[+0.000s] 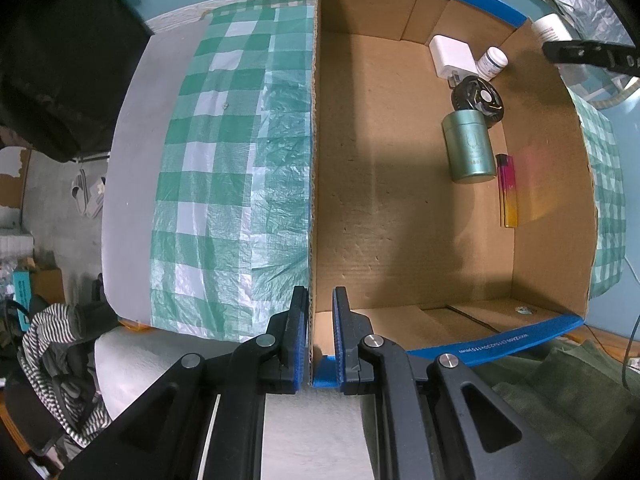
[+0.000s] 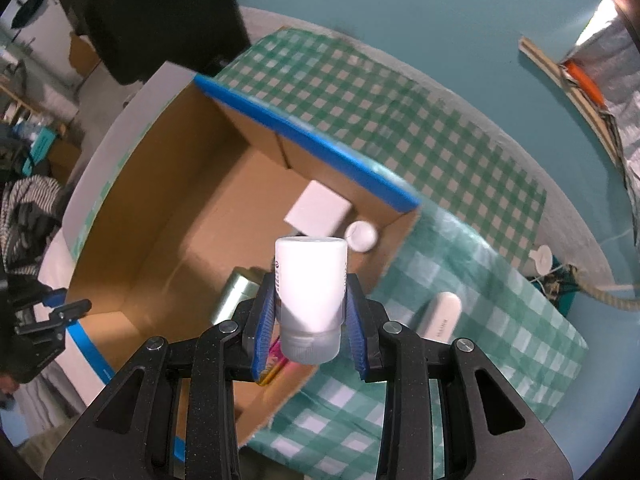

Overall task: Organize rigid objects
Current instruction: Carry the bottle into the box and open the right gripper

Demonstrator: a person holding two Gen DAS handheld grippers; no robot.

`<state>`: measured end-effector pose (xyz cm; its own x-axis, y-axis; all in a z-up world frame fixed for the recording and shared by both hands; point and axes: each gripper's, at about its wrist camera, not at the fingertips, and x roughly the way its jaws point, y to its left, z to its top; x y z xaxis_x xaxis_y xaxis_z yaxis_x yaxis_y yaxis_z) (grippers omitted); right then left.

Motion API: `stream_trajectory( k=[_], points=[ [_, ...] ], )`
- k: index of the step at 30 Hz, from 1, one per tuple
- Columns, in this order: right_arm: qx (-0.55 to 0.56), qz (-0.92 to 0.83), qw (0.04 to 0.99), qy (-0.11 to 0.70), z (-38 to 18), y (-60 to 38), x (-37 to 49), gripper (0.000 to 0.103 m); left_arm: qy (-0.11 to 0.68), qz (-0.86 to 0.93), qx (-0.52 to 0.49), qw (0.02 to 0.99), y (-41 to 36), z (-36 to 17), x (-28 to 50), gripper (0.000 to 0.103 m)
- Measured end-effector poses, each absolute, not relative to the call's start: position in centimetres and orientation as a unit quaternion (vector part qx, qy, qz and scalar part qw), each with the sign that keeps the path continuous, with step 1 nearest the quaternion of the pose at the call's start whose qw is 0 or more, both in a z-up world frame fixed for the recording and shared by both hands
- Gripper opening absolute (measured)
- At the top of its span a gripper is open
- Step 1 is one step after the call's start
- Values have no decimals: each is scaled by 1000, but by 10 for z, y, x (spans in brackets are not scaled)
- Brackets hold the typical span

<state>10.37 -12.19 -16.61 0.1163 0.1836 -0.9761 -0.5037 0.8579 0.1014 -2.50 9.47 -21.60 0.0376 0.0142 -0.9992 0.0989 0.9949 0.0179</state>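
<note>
The right claw (image 2: pixel 310 316) is clamping a light, smooth, rigid bottle (image 2: pixel 310 280) at mid-body, while the left claw (image 1: pixel 320 336) is pinching the box (image 1: pixel 400 200) wall.

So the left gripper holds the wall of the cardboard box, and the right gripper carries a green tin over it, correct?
Not quite. The right gripper carries a white bottle, as the right wrist view shows. The green tin already lies inside the cardboard box. The left gripper does clamp the box wall.

bare cardboard box (image 1: pixel 400 208) floor leftward; green tin (image 1: pixel 469 148), lighter (image 1: pixel 507 192), charger (image 1: pixel 452 56) crowding right wall
</note>
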Motion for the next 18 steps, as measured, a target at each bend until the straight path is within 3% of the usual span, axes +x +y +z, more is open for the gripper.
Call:
stream_trajectory(
  k=[18],
  points=[
    [-142, 234, 714, 644, -189, -116, 96, 32, 692, -31, 40, 720, 97, -215, -27, 11]
  ],
)
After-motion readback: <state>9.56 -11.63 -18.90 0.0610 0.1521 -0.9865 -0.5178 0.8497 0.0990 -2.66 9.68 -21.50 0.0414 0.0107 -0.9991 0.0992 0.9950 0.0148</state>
